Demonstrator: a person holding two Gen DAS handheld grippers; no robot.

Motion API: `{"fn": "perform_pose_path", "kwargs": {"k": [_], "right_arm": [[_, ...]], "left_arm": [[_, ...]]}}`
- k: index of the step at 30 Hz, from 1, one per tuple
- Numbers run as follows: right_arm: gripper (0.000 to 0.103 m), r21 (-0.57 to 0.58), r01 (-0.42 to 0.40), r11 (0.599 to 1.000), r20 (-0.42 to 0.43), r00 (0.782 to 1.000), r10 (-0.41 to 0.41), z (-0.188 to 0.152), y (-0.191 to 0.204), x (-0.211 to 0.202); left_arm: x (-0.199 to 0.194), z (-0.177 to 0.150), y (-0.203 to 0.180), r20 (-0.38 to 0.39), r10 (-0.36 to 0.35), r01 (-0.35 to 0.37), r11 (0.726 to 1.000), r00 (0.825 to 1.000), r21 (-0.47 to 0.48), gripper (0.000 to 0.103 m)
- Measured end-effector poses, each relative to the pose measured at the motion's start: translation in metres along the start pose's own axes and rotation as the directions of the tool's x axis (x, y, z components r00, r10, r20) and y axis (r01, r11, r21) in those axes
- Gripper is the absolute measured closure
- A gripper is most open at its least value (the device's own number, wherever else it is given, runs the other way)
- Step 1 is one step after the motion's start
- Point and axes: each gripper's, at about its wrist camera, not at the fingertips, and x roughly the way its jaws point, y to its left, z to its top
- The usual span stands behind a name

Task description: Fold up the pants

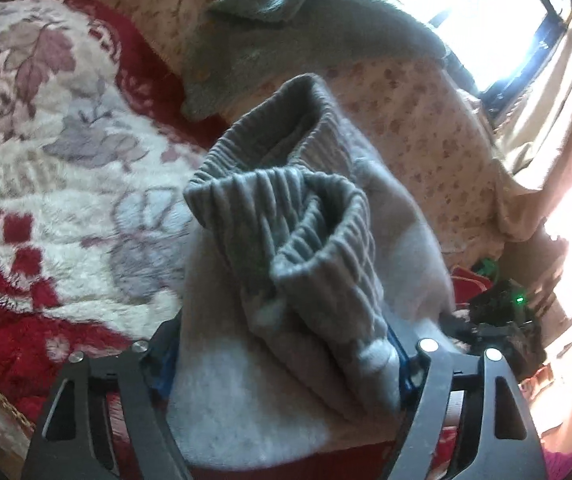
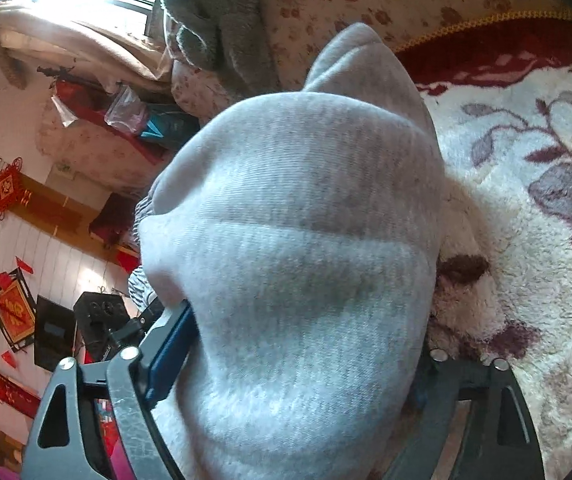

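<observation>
Grey pants (image 1: 286, 240) bunched betw. both hand-held grippers' jaws, on blanket (image 1: 66, 180).

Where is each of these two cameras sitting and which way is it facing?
Left wrist: on the left gripper, looking along its fingers at the grey pants bunched between them, over a floral blanket.
Right wrist: on the right gripper, looking along its fingers into the pants, the room's wall at left.
Shared: pants, blanket, a window; each glimpses the other gripper.

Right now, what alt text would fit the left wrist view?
Grey pants, bunched with the ribbed waistband up, fill the gap of the left gripper. They sit above a red and cream floral blanket.
</observation>
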Motion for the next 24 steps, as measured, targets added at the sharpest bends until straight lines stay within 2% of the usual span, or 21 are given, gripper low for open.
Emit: {"fn": "perform_pose_path", "kwargs": {"k": [6, 13, 18, 24], "right_arm": [[0.016, -0.016, 0.022, 1.0, 0.053, 0.998, -0.022, 0.004, 0.007, -0.045], [0.016, -0.019, 0.083, 0.996, 0.146, 0.986, -0.079, 0.005, -0.004, -0.127], [0.016, 0.006, 0.143, 0.99, 0.193, 0.971, -0.141, -0.005, -0.028, -0.182], [0.015, 0.049, 0.206, 0.977, 0.199, 0.957, -0.212, -0.019, -0.061, -0.227]], "left_arm": [[0.006, -0.001, -0.051, 0.002, -0.042, 0.042, 0.998, 0.999, 0.056, 0.025], [0.036, -0.017, -0.121, -0.012, -0.116, 0.117, 0.985, 0.993, 0.126, 0.025], [0.068, -0.043, -0.167, -0.059, -0.16, 0.168, 0.975, 0.985, 0.149, 0.025], [0.096, -0.084, -0.196, -0.122, -0.162, 0.18, 0.97, 0.979, 0.162, 0.025]]}}
